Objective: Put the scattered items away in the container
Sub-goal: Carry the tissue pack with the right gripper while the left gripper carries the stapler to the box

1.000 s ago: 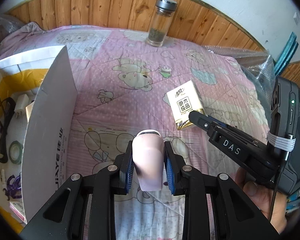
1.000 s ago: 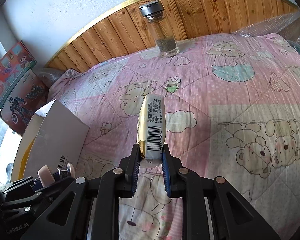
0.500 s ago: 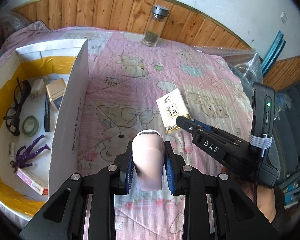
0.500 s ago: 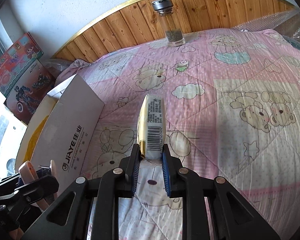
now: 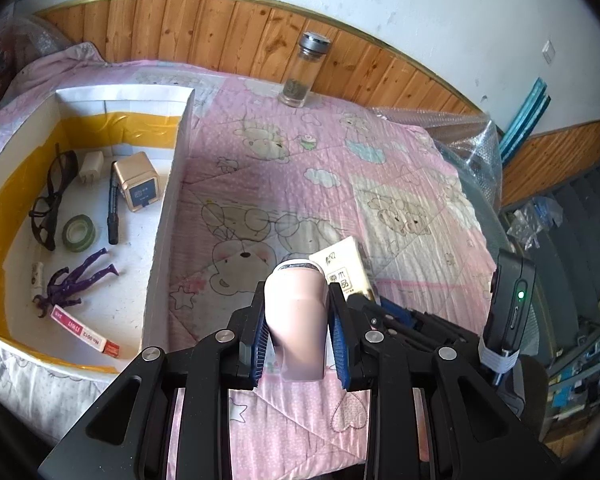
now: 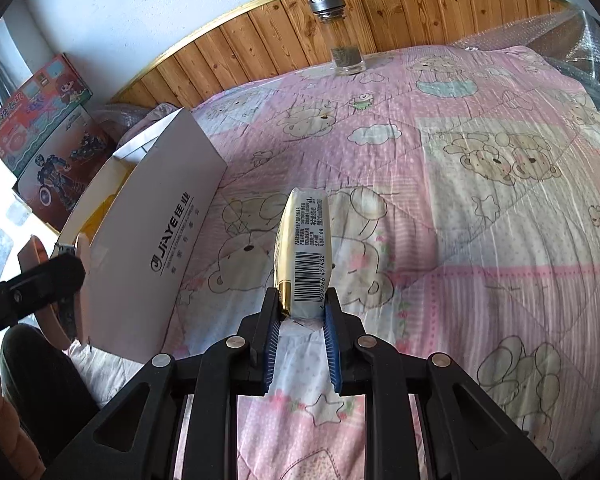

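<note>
Nearest, left gripper (image 5: 298, 332) clamped on a pink bottle (image 5: 296, 320); right gripper (image 6: 302, 320) clamped on a tissue pack (image 6: 305, 256), both lifted over the bed (image 5: 380, 184). Carrying step, by the look. Farther left, white box (image 5: 168, 216) already holding small items. Next: swing left over its wall, then release inside.

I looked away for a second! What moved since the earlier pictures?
Both tools rose and pulled back, so the box's inside now shows. The left tool stayed shut on the pink device, the right tool on the tissue pack. Nothing was let go. The glass bottle stayed put.
</note>
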{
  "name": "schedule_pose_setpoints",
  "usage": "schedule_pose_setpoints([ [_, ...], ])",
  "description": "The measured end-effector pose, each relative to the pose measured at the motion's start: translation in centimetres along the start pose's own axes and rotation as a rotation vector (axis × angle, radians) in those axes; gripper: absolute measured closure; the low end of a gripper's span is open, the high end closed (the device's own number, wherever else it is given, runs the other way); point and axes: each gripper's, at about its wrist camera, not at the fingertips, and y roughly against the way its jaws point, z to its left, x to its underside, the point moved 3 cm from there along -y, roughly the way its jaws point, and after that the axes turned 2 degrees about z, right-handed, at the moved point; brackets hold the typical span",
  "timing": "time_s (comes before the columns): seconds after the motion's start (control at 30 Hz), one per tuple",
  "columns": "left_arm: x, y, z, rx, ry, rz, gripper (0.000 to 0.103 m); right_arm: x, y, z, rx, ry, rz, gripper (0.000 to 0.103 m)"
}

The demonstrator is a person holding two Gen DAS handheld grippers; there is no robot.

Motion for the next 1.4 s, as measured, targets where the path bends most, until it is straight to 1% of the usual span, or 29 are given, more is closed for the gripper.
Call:
schedule_pose_setpoints([
  [0.3, 0.6, 3.3, 3.7, -0.001, 0.086, -0.05, 0.075, 2.4, 2.9, 2.7, -0.028, 0.022, -0.012, 0.081],
  [0.5, 0.8, 5.0, 6.0, -0.01, 0.138, -0.075, 0.075, 2.5, 4.5, 5.4, -0.051, 0.085, -0.03, 0.081],
  [0.7, 0.6, 6.2, 8.2, -0.011, 0.193, -0.103, 0.075, 1.9, 6.1, 9.0, -0.073, 0.18, -0.061, 0.081],
  [0.9, -0.1, 7.1, 9.8, -0.012, 0.228, -0.129, 0.075, 0.9, 7.0, 12.3, -0.1, 0.258, -0.081, 0.081],
  [1.17, -1.0, 7.4, 12.0, -0.009, 0.281, -0.143, 0.075, -0.6, 6.9, 15.7, -0.117, 0.323, -0.101, 0.081],
  [1.4, -2.1, 7.3, 13.9, 0.003, 0.333, -0.144, 0.075, -2.3, 6.5, 17.8, -0.12, 0.358, -0.116, 0.081],
])
